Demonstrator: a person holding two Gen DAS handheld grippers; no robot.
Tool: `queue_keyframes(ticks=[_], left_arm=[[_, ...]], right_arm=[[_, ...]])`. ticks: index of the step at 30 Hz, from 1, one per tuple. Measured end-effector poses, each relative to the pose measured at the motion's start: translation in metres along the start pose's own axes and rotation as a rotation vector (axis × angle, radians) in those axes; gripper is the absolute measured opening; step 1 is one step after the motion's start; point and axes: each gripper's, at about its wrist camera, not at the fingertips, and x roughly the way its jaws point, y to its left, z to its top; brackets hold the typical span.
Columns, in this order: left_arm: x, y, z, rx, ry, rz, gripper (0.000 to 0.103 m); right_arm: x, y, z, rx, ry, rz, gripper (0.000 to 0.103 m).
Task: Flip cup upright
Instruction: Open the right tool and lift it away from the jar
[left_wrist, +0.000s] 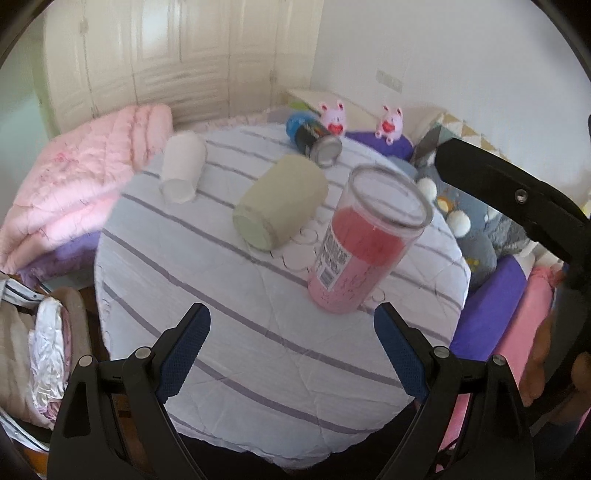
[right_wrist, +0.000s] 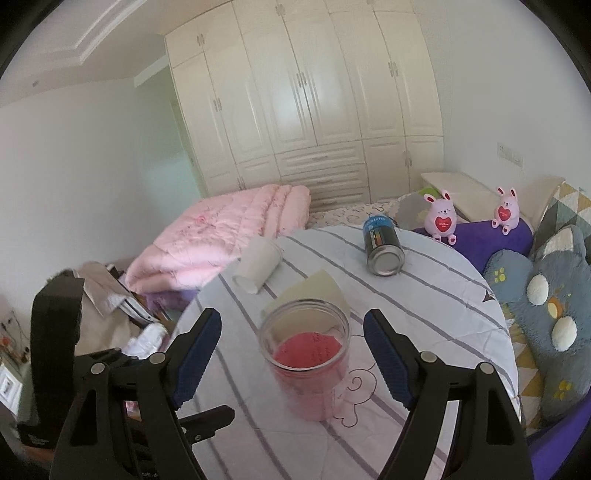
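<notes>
A clear pink cup (left_wrist: 364, 240) with a white label stands upright on the striped round table (left_wrist: 258, 350), mouth up. In the right wrist view the pink cup (right_wrist: 308, 365) stands between my open right gripper's (right_wrist: 291, 350) jaws, untouched by either. My left gripper (left_wrist: 291, 345) is open and empty, low over the table's near side, left of and nearer than the cup. A pale green cup (left_wrist: 280, 203) lies on its side behind it, partly hidden in the right wrist view (right_wrist: 314, 290). A white cup (left_wrist: 181, 166) lies on its side at far left.
A dark can (left_wrist: 314, 142) with a blue top lies on its side at the table's far edge. A folded pink quilt (left_wrist: 74, 184) lies left. Two pink toy rabbits (right_wrist: 441, 218), a purple cushion and a grey plush (right_wrist: 546, 295) lie right.
</notes>
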Motion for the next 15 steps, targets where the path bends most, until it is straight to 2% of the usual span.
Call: queue_keyframes(ticks=[5, 8, 11, 15], left_arm=[[-0.026, -0.006, -0.001, 0.01, -0.106, 0.043, 0.094], [-0.043, -0.011, -0.002, 0.012, -0.187, 0.08, 0.095], [-0.057, -0.015, -0.003, -0.001, -0.256, 0.087, 0.096], [-0.065, -0.022, -0.007, -0.01, -0.307, 0.103, 0.098]], right_arm=[[-0.024, 0.004, 0.006, 0.023, -0.06, 0.008, 0.081], [-0.043, 0.005, 0.01, 0.032, -0.117, -0.035, 0.081], [-0.061, 0.005, 0.011, 0.015, -0.162, -0.118, 0.081], [-0.073, 0.003, 0.008, -0.018, -0.183, -0.248, 0.081]])
